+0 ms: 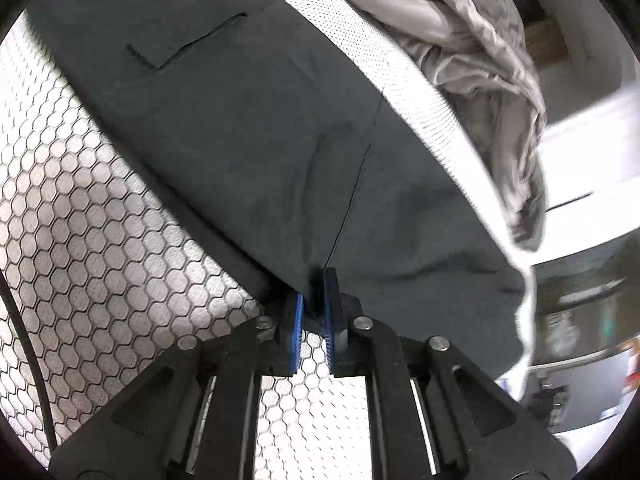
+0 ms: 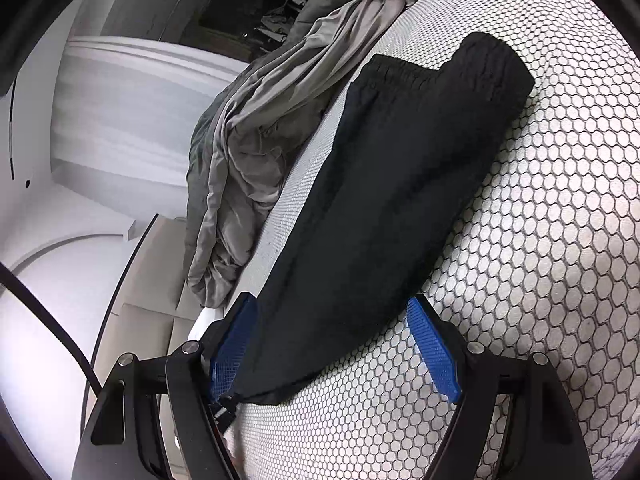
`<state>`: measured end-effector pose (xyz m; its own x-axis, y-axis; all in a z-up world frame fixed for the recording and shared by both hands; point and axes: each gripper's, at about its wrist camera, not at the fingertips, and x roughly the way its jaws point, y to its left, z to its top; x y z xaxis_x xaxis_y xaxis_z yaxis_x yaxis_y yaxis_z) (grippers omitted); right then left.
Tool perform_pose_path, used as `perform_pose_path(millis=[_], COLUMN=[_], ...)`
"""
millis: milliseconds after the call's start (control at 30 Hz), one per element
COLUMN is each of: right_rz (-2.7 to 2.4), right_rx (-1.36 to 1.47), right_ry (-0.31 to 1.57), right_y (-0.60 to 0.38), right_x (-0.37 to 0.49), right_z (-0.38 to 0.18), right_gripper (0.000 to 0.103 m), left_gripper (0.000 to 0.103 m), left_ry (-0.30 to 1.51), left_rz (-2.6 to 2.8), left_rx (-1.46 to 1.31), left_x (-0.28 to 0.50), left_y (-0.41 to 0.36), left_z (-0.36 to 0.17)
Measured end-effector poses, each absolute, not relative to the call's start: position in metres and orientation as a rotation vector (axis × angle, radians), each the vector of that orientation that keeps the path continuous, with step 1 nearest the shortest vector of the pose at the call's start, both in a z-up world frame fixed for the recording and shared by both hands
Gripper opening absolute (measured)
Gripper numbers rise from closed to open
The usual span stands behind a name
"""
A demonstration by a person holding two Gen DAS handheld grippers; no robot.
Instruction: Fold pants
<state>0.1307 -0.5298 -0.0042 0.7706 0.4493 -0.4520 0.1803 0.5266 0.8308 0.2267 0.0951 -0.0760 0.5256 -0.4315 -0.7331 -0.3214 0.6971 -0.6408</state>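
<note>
**A:** Along the far side of the white honeycomb-patterned bed surface (image 2: 540, 240), your dark charcoal fabric pants (image 2: 380, 200) run close to the edge, with only a narrow strip of finely dotted white cover between them and the drop-off. On the near side you have a broad stretch of bare honeycomb surface.

**B:** And how do the pants look?

**A:** They lie as one long, flat band. In your right wrist view the gathered elastic waistband is at the far end and a hem sits nearest you. In your left wrist view the cloth (image 1: 248, 140) shows a slit pocket and a seam line, with small creases where it is pinched.

**B:** My grippers?

**A:** Your left gripper (image 1: 316, 304) has its blue pads drawn together, clamped on the near edge of the pants. Your right gripper (image 2: 332, 348) stands wide apart, straddling the hem end; the left pad lies right against the cloth edge, the right pad off it.

**B:** Anything in the way?

**A:** A crumpled grey-brown blanket (image 2: 248, 152) is heaped just beyond the far edge, beside the pants. A black cable (image 2: 44, 312) hangs at your right gripper's left.
</note>
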Motion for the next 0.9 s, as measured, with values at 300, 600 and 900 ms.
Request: perform_pose_path(millis=[300, 600, 900], right_rz=[0.083, 0.003, 0.004], right_rx=[1.084, 1.031, 0.966], right_ry=[0.677, 0.633, 0.682], right_y=[-0.549, -0.548, -0.551], right_x=[0.139, 0.164, 0.139], right_z=[-0.02, -0.029, -0.026], right_gripper=[0.079, 0.021, 0.002], left_gripper=[0.052, 0.004, 0.003], left_ry=[0.89, 0.777, 0.793], left_rz=[0.088, 0.191, 0.198], left_rx=[-1.004, -1.05, -0.826], left_x=[0.217, 0.225, 0.167], left_y=[0.188, 0.222, 0.202], left_z=[-0.071, -0.074, -0.036])
